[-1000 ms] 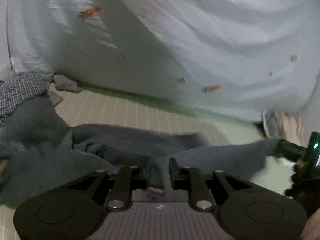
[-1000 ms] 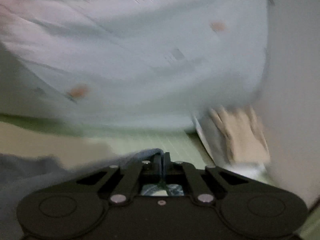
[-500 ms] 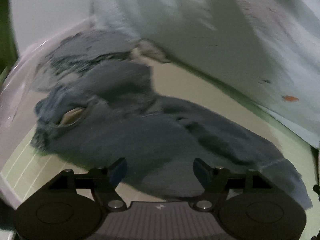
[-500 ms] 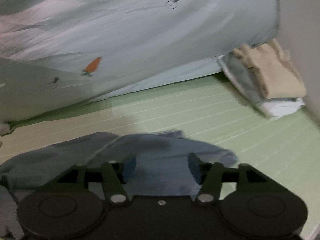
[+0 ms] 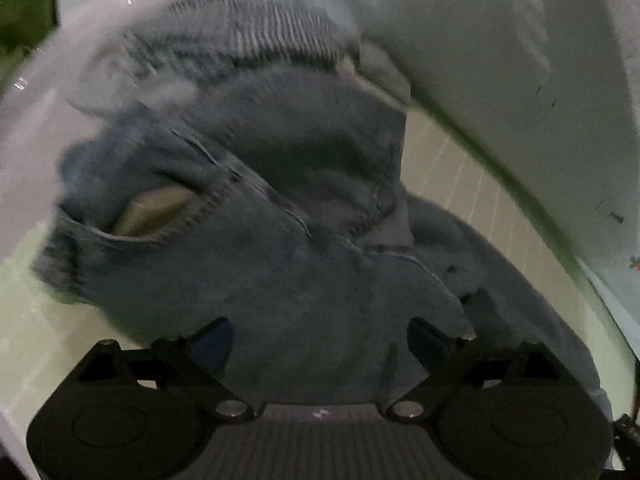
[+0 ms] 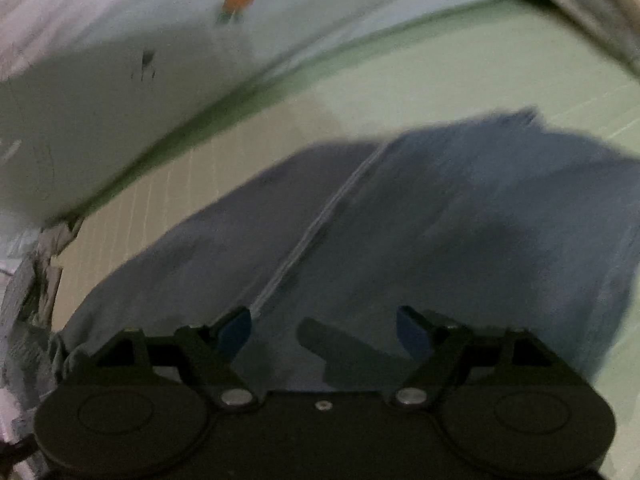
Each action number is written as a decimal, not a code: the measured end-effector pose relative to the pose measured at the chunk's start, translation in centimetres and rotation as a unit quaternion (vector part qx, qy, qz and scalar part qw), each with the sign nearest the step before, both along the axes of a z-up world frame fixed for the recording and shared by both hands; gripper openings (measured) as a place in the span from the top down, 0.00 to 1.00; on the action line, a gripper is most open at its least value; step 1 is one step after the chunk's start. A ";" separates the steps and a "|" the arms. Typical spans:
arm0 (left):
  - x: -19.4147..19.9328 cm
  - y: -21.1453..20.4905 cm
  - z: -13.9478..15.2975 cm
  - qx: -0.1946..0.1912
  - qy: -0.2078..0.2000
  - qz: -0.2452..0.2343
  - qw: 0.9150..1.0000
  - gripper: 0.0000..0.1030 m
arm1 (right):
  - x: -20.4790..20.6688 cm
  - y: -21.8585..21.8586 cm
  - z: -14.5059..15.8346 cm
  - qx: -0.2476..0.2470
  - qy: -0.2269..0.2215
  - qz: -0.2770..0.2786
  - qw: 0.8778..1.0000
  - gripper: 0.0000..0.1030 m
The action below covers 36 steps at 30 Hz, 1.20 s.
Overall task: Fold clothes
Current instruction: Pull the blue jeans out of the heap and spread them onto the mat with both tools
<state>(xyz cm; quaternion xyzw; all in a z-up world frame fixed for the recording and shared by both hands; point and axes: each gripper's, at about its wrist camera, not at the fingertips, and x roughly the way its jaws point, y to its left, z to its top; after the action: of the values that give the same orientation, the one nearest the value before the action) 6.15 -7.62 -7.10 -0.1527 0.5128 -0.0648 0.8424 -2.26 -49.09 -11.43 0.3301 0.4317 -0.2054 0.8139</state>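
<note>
Dark blue jeans lie crumpled on a pale green striped mat, with a beige inner pocket showing at the waist. My left gripper is open and empty just above the jeans' middle. In the right wrist view a jeans leg with a pale seam lies flat on the mat. My right gripper is open and empty over that leg.
A pale blue sheet with carrot prints hangs along the far side and also shows in the right wrist view. A grey ribbed garment lies beyond the jeans. Crumpled cloth sits at the left edge.
Both grippers let go of the jeans and opened wide. The jeans dropped onto the mat. Both cameras moved closer and lower over the fabric.
</note>
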 end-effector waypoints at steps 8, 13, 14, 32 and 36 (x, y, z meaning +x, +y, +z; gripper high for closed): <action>4.5 -2.7 -2.1 0.004 -0.003 0.013 1.000 0.41 | 4.9 2.4 -1.6 -0.084 0.051 0.023 0.995 0.27; 7.5 -5.1 -2.4 0.026 -0.018 0.007 0.999 0.67 | 6.0 0.3 -1.4 -0.124 0.051 -0.009 0.991 0.96; 8.3 -5.9 -2.4 0.028 -0.022 0.003 0.999 0.69 | 6.2 -0.6 -1.5 -0.118 0.051 -0.023 0.991 0.96; 9.3 -14.2 3.9 -0.040 -0.093 -0.066 0.993 0.92 | 0.0 -11.7 3.3 -0.167 -0.007 -0.152 0.974 0.97; 2.5 -9.9 5.6 -0.022 -0.097 -0.070 0.993 0.93 | -7.1 -10.0 4.8 -0.174 -0.010 -0.152 0.973 0.97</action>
<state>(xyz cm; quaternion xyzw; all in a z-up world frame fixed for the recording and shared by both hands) 8.62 -17.55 -1.51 -0.1279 0.4362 -0.1499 0.8780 -9.36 -59.06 -6.65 0.2476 0.3263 -0.3958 0.8220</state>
